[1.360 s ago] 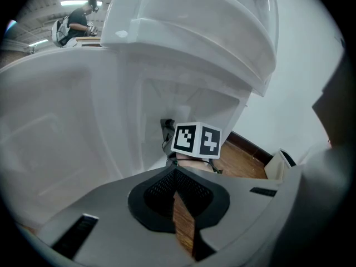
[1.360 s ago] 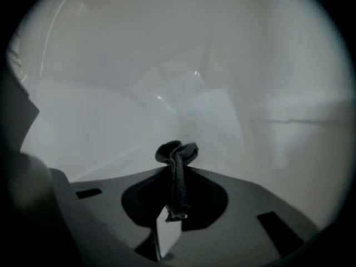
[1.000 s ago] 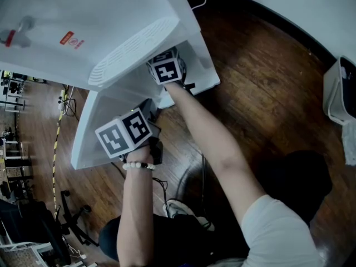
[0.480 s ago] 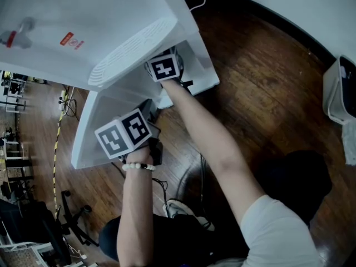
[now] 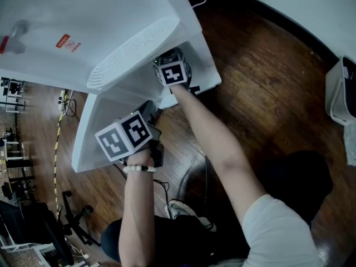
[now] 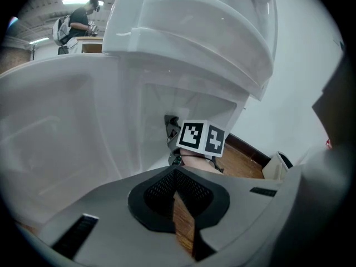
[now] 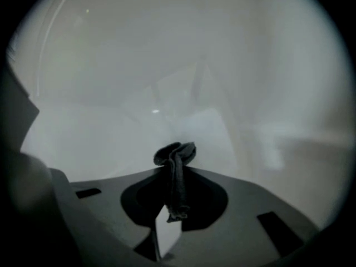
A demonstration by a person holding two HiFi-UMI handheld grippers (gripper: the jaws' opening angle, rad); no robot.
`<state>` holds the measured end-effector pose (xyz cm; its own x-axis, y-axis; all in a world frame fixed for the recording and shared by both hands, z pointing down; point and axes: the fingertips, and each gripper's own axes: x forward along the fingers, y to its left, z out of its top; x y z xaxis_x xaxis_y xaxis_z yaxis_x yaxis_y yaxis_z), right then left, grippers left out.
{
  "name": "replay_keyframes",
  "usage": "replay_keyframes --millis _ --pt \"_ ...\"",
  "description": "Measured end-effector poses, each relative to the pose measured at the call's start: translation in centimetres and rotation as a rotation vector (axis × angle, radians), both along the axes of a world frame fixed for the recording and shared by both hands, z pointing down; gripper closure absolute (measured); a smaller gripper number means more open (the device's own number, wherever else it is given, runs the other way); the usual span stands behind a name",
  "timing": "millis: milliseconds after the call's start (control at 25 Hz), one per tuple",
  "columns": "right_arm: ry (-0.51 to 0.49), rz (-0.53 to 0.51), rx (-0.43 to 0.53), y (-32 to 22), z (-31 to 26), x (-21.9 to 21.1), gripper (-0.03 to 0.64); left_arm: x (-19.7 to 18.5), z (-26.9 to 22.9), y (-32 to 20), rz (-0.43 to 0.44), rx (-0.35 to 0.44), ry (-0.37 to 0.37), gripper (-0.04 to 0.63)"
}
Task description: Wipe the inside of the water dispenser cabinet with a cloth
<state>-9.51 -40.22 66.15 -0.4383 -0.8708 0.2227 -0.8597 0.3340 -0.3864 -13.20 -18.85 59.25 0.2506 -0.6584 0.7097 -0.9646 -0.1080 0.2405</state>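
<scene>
The white water dispenser stands over a wooden floor with its lower cabinet door swung open to the left. My right gripper reaches into the cabinet under the dispenser's front. In the right gripper view it is shut on a dark crumpled cloth, held close to the white inner wall. My left gripper hovers beside the open door, outside the cabinet. In the left gripper view its jaws are shut with nothing in them, and the right gripper's marker cube shows ahead.
A white box-like appliance stands at the right edge by the wall. Black cables and the person's shoe lie on the floor below the door. An office chair base is at lower left. A person stands far off.
The right gripper has shifted slightly to the right inside the cabinet with the cloth. The left gripper has stayed in place by the door.
</scene>
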Motion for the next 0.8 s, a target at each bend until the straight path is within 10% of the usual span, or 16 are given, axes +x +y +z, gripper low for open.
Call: replay_keyframes --millis 800 --pt "0.041 0.093 -0.164 0.3 7.1 2.3 0.555 0.2 1.5 -0.5 0.009 -0.027 -0.001 0.598"
